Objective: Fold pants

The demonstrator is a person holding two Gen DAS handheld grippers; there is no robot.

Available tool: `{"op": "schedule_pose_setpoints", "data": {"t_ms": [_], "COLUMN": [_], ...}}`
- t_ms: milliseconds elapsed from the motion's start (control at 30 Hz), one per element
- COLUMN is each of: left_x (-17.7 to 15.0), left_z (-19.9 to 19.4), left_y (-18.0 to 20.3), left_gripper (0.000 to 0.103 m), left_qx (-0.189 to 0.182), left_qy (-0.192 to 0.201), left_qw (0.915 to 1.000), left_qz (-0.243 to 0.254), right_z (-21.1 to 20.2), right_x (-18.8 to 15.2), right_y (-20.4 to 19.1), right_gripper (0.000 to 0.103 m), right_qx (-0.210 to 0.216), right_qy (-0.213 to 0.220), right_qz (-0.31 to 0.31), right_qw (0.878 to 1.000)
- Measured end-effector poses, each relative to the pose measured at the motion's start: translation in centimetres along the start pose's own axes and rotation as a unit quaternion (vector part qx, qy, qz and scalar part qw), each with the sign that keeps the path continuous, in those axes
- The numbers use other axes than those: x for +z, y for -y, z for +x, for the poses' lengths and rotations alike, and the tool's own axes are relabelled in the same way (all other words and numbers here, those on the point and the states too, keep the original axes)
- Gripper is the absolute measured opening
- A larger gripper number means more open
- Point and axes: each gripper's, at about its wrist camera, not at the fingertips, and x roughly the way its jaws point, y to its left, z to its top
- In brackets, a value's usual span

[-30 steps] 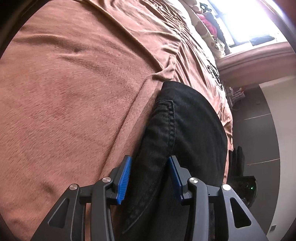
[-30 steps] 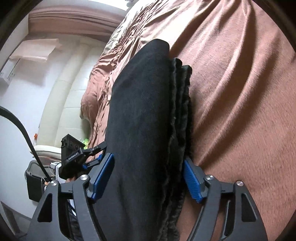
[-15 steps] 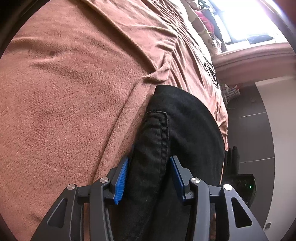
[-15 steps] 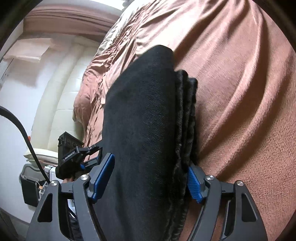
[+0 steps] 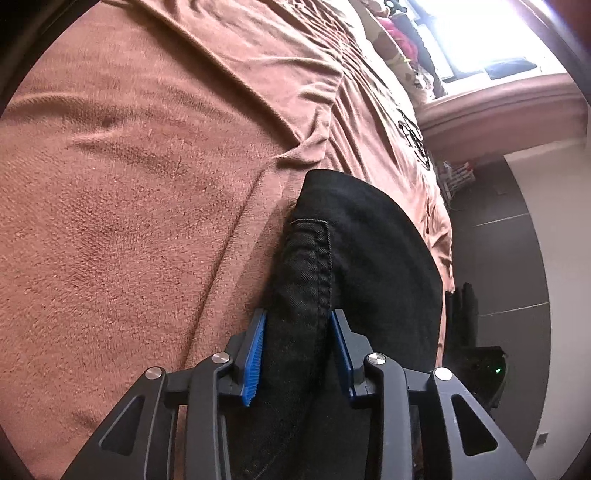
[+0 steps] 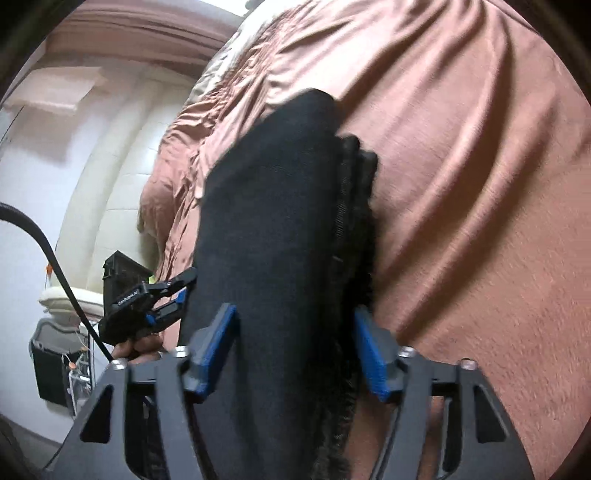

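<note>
Black pants (image 5: 354, 266) are folded into a thick stack on a brown blanket (image 5: 147, 184). My left gripper (image 5: 297, 332) is shut on the stitched edge of the stack, blue pads pressing both sides. In the right wrist view the pants (image 6: 273, 229) run between the jaws of my right gripper (image 6: 291, 332), which is shut on the stack with several layered edges at its right pad. The left gripper (image 6: 147, 299) also shows in the right wrist view, at the far end of the stack, held by a hand.
The brown blanket (image 6: 461, 184) covers the bed with long wrinkles. A cream padded headboard (image 6: 110, 184) and a black bin (image 6: 51, 365) stand at the left. Clothes (image 5: 402, 33) lie by a bright window, and dark floor (image 5: 517, 258) is beyond the bed edge.
Both grippers have closed in tighter on the pants stack. The stack has shifted a little against the blanket, and the right wrist view has tilted with some blur.
</note>
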Motion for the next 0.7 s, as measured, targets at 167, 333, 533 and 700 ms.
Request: {"op": "schedule_pose_setpoints", "data": {"t_ms": [167, 333, 533, 700], "left_x": [0.7, 1.5, 2.7, 3.5], "left_z": [0.8, 1.5, 2.5, 3.1], "left_y": [-0.4, -0.5, -0.7, -0.4], "left_gripper": [0.036, 0.037, 0.038, 0.039], "left_qx": [-0.001, -0.007, -0.021, -0.025], "left_qy": [-0.012, -0.020, -0.032, -0.041], "left_qw": [0.9999, 0.9997, 0.9992, 0.9988], "left_qz": [-0.003, -0.008, -0.012, -0.008], "right_z": [0.2, 1.0, 1.5, 1.4], "right_x": [0.3, 0.9, 1.0, 0.8], "right_y": [0.6, 0.2, 0.1, 0.2], "right_gripper": [0.067, 0.073, 0.073, 0.070], "right_qx": [0.014, 0.017, 0.014, 0.018], "right_qy": [0.002, 0.000, 0.001, 0.005], "right_qz": [0.014, 0.018, 0.010, 0.012], "right_qw": [1.000, 1.000, 1.000, 1.000]}}
